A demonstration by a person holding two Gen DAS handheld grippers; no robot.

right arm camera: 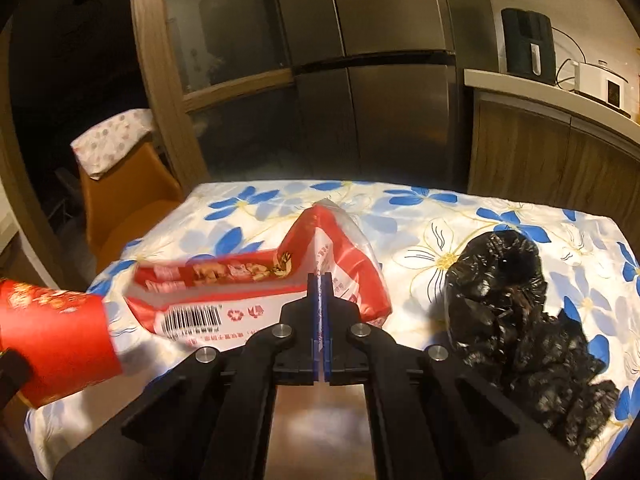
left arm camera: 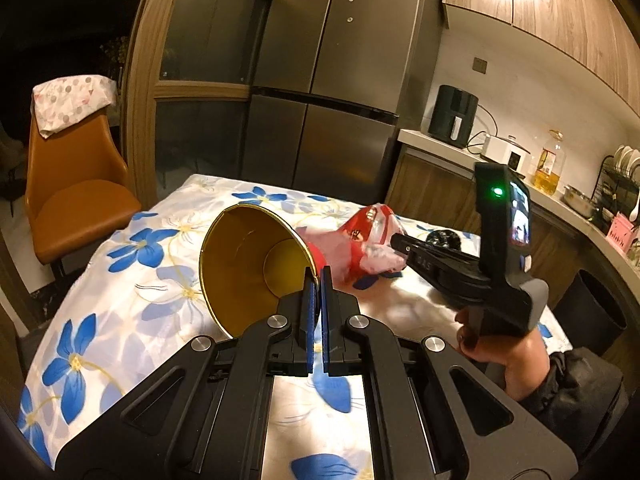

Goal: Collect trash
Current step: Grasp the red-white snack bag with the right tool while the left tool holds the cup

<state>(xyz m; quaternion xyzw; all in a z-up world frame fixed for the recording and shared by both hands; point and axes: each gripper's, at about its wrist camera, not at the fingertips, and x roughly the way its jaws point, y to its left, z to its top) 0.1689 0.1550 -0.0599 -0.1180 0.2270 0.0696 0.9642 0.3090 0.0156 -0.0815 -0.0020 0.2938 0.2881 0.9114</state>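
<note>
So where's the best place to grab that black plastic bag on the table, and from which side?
Pinch a raised fold of the crumpled black bag, coming straight down from above. It lies loose on the floral tablecloth, with creases that stand up and nothing over it.

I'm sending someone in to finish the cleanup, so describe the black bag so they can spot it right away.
Find the table with the blue-flower cloth in front of the steel fridge. The black bag lies crumpled on its right side, loose and ungripped. Unlike the red-and-white snack wrapper beside it, it is plain, glossy black, with no print.
</note>
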